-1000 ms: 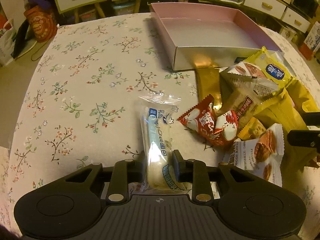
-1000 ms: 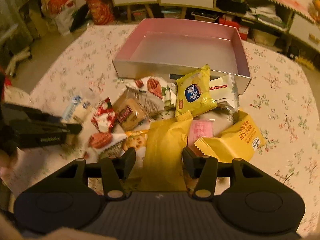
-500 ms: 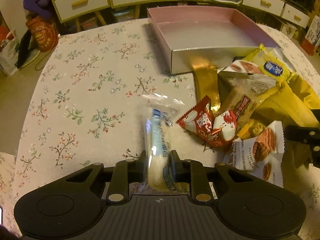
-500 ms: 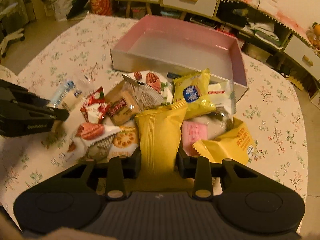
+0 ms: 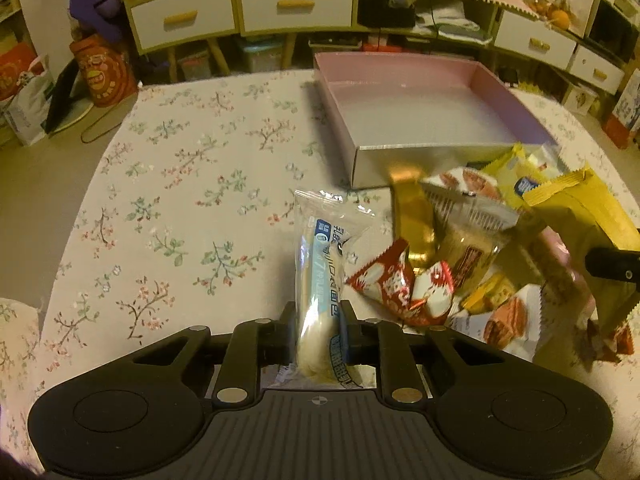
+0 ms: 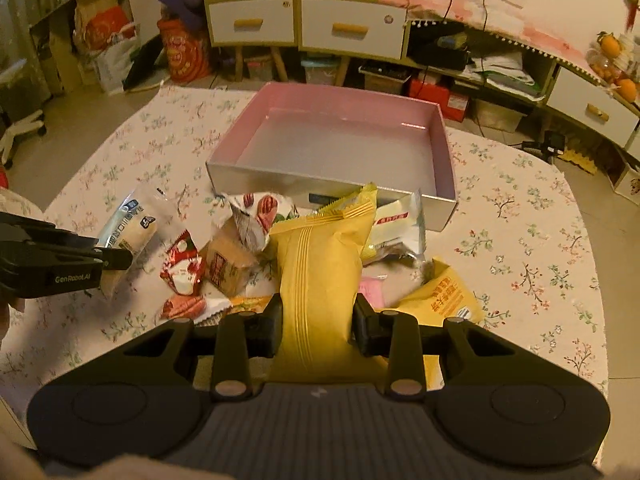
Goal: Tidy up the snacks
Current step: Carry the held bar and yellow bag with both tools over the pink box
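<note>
My left gripper (image 5: 318,322) is shut on a clear-wrapped white snack with blue print (image 5: 320,272) and holds it above the floral tablecloth; it also shows in the right wrist view (image 6: 128,228). My right gripper (image 6: 318,318) is shut on a plain yellow snack bag (image 6: 320,280), lifted over the snack pile; that bag shows at the right in the left wrist view (image 5: 588,216). The empty pink box (image 6: 340,140) stands behind the pile, also in the left wrist view (image 5: 424,108).
Several snack packets lie in a pile before the box: a red-and-white one (image 5: 396,284), a brown one (image 6: 228,264), a nut-print one (image 6: 260,208), a yellow printed bag (image 6: 444,296). Floral tablecloth (image 5: 180,184) lies left of the pile. Drawers and clutter stand behind the table.
Both grippers closed on their snacks and lifted them off the table. The yellow bag now stands higher over the pile, and the clear-wrapped snack is raised.
</note>
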The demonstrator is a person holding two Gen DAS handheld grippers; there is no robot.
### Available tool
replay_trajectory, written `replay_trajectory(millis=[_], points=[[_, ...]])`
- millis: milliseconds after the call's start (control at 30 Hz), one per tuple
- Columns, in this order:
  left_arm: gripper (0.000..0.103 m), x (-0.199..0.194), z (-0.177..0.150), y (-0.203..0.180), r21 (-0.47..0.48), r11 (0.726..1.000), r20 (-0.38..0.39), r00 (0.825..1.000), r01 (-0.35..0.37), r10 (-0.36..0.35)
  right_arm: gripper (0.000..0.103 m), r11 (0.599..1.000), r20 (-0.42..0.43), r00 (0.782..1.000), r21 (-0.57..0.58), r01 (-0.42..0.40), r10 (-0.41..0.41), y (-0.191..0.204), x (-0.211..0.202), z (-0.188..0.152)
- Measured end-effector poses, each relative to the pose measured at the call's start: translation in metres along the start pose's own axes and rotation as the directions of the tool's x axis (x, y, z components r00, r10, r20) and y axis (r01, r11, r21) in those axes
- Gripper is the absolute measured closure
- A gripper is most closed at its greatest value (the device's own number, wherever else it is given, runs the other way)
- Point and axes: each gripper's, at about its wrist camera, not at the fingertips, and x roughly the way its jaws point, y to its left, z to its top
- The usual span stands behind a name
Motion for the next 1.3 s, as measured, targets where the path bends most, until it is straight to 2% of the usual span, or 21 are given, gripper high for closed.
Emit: replay_trajectory(millis=[467,767,1033,1300], points=[[0.086,-0.018,0.020,-0.009,-0.029,0.998,0.065,0.996,0.059,-0.057,0.072,0.999,0.004,1.000,0.039,-0.011,0.011,-0.013,0.001,0.016],[0.086,-0.019,0.064,-0.026,-0.012,0.995,0.116,0.988,0.100,-0.098,0.072,0.993,0.013,1.000,0.119,-0.012,0.011,-0.039,0.016,0.047],[0.086,0.005,0.117,-0.032,-0.011,0.989,0.157,0.977,0.150,-0.147,0.072,0.984,0.040,0.999,0.176,-0.014,0.007,-0.064,0.040,0.079],[0.086,0.049,0.147,-0.046,0.029,0.993,0.173,0.978,0.112,-0.116,0.071,0.979,0.047,0.999,0.202,-0.001,-0.008,-0.087,0.078,0.103]])
